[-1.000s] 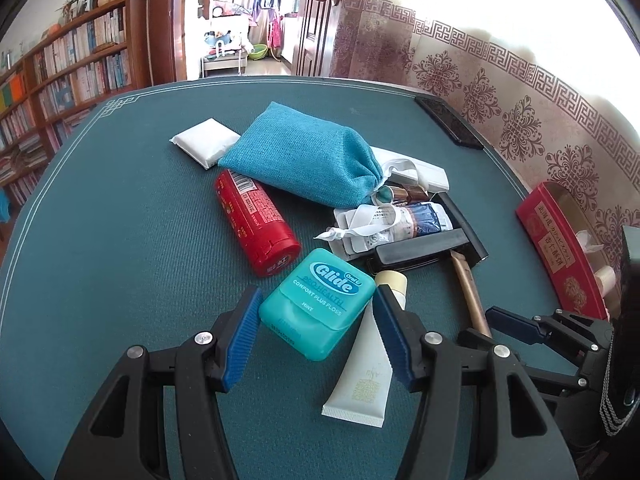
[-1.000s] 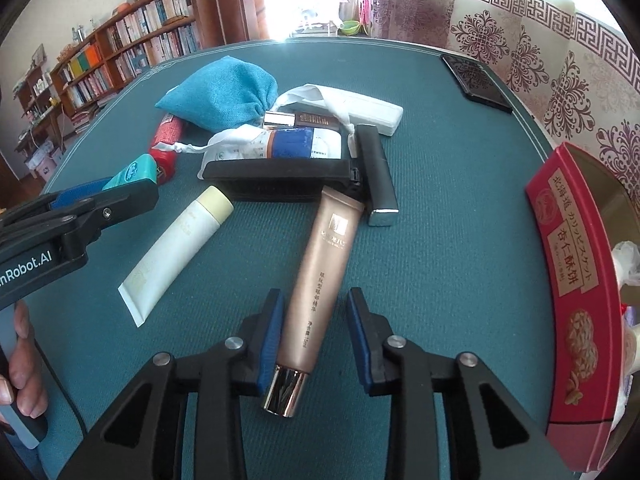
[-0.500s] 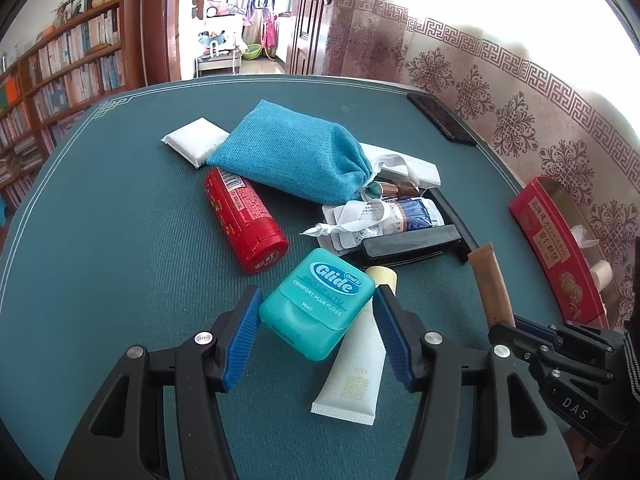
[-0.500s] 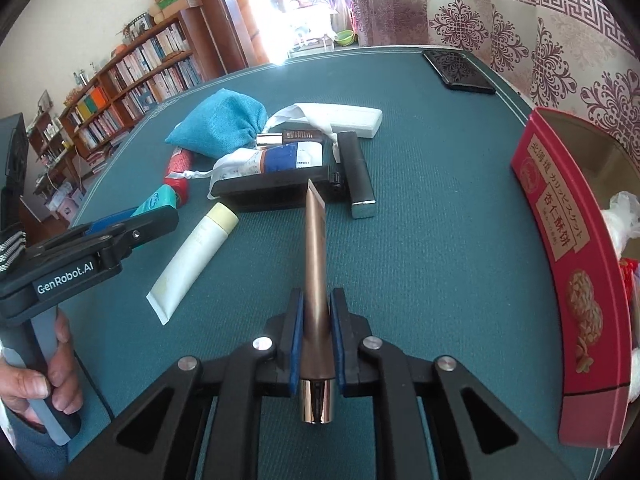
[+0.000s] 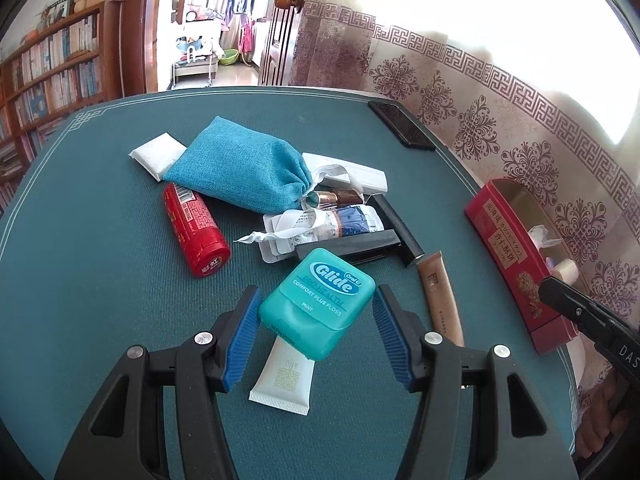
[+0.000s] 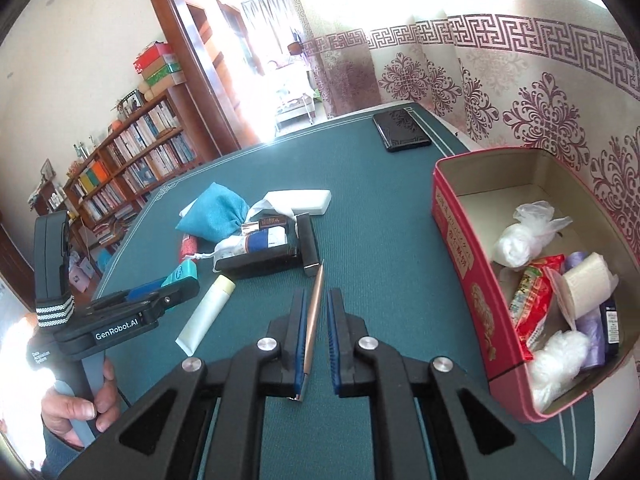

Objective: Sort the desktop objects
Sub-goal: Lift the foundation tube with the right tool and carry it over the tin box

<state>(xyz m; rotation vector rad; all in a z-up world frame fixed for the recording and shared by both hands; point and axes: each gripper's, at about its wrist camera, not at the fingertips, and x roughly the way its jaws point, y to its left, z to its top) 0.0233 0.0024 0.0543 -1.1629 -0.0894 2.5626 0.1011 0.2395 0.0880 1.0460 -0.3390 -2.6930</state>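
Teal felt covers the table (image 6: 384, 216), which stands beside patterned wallpaper, with bookshelves (image 6: 120, 168) along the far wall; a black phone (image 6: 402, 130) lies near the table's far edge. At the right sits a red tin (image 6: 464, 264), lid off, holding crumpled clear plastic bags (image 6: 524, 232), a red snack packet (image 6: 532, 304), a cream roll (image 6: 588, 284) and something purple under it (hard to make out). The right gripper (image 6: 316, 340) has its pads set narrowly apart around a bronze tube (image 6: 314, 320), which rests against the left pad while a slim gap shows at the right one; whether it is truly pinched I cannot tell. The left gripper (image 5: 316, 334) is spread wide, its blue pads flanking a teal floss box (image 5: 318, 302) that lies across a white tube (image 5: 286, 380). Beyond lie a red can (image 5: 194, 230), a blue pouch (image 5: 240, 176), a white packet (image 5: 156, 154), a black case (image 5: 352, 246) and a white remote (image 5: 356, 172) in one heap.
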